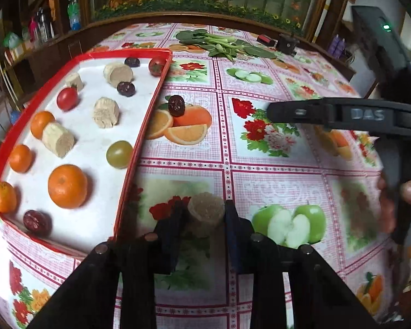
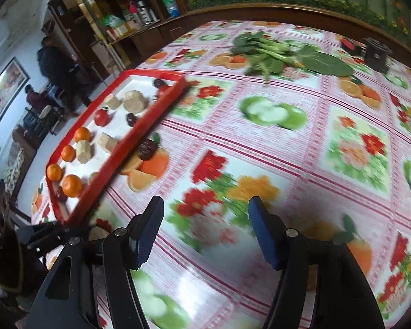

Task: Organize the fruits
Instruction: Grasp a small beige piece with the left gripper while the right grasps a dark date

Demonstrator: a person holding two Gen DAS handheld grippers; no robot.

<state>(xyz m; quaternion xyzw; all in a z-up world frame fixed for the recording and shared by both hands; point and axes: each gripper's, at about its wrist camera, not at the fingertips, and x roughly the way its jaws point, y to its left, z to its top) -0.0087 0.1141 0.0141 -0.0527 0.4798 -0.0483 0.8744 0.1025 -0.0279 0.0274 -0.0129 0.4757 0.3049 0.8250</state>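
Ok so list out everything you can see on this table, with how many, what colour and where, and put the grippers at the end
red-rimmed white tray: one, left part of the table
round orange tangerines: four, orange, in the tray along its left and near side
round tomatoes: two red, one green, in the tray
beige cut cylinder pieces: four in the tray, one on the cloth between the left fingers
wrinkled dark red dates: three in the tray, one on the cloth beside the tray
leafy green vegetable: one bunch, far side
fruit-print pink tablecloth: covers the table
left gripper: black, shut on the beige piece
right gripper: black, open, nothing between its fingers
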